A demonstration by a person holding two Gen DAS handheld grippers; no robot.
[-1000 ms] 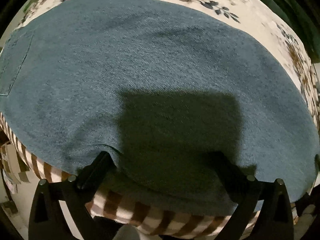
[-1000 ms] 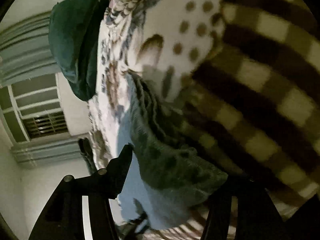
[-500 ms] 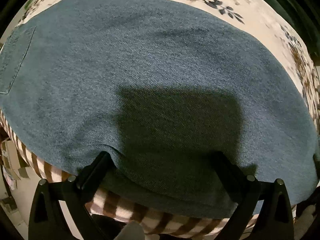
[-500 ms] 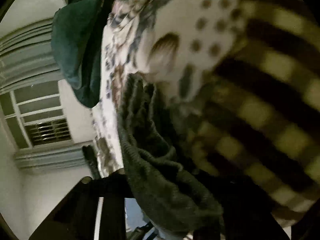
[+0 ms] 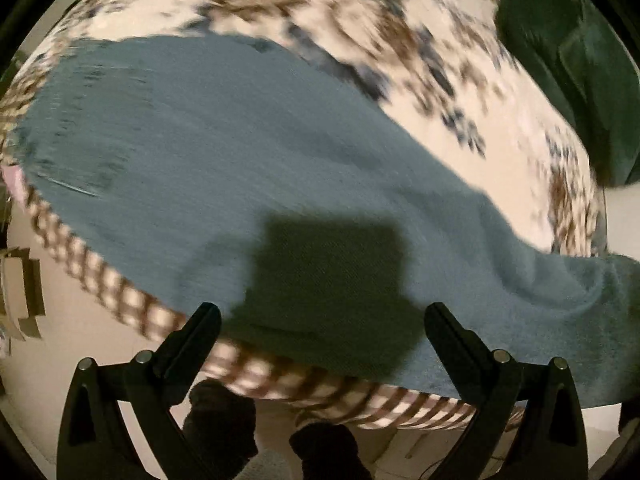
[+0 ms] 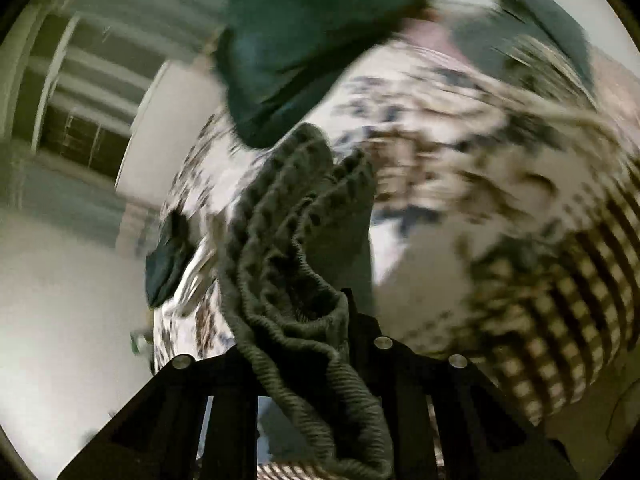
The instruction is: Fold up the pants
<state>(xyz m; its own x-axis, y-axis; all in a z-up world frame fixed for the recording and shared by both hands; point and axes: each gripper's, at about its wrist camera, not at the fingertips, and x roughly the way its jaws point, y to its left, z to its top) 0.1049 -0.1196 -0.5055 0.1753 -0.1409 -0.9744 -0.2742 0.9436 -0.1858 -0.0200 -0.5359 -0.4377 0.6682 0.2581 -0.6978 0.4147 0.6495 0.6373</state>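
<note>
Blue denim pants (image 5: 224,152) lie spread on a floral bedspread (image 5: 460,92), reaching to the bed's near edge. My left gripper (image 5: 320,316) is open and empty, raised just above the pants' near edge, its shadow on the cloth. In the right wrist view, my right gripper (image 6: 296,320) is shut on the pants' ribbed elastic waistband (image 6: 296,248), which bunches up between the fingers and hangs lifted above the bed.
A brown-and-white checked sheet (image 5: 132,308) hangs along the bed's edge, also in the right wrist view (image 6: 560,312). A dark green pillow (image 5: 580,60) lies at the far right of the bed, seen too in the right wrist view (image 6: 304,32). A window (image 6: 80,112) is at left. Pale floor (image 5: 60,332) lies below.
My left gripper has pulled back and up off the pants' edge. My right gripper has closed on the waistband and lifted it, swinging the view round.
</note>
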